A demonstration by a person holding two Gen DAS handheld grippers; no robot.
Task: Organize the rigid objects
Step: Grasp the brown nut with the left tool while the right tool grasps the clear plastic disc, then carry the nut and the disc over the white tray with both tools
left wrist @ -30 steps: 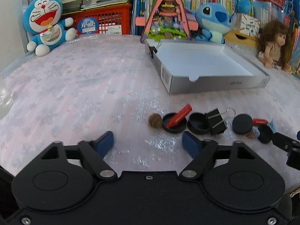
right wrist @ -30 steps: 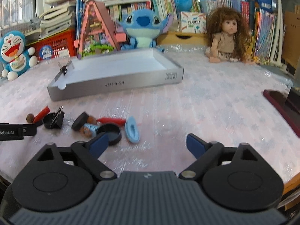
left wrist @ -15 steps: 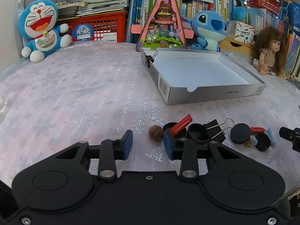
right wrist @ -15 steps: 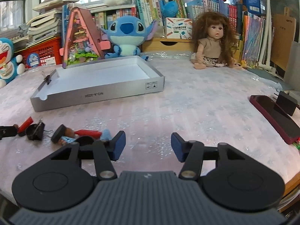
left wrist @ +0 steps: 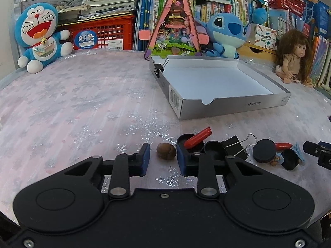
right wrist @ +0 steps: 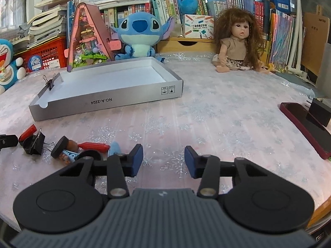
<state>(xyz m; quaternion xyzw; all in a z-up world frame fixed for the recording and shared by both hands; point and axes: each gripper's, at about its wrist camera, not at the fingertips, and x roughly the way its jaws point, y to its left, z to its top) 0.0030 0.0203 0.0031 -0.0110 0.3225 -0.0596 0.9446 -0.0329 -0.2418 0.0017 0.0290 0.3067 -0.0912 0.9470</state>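
Pink snowflake tablecloth [left wrist: 82,107], toys and books behind. Your left gripper [left wrist: 161,158] is closing, pads apart, brown nut [left wrist: 166,151] just ahead between them, untouched. Your right gripper [right wrist: 163,160] is closing on nothing. Grey box [left wrist: 231,107] sits empty beyond the clutter.

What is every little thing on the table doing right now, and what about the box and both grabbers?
Left hand-held gripper: jaws closing, brown nut between them, not yet pinched.
Right hand-held gripper: jaws closing, nothing between them.
Brown nut: lying on the table.
Grey box: open, empty inside.
Small binder clip: clipped on the box's wall.
Big binder clip: lying on the table, handles out.
Red tube: leaning across a black cap.
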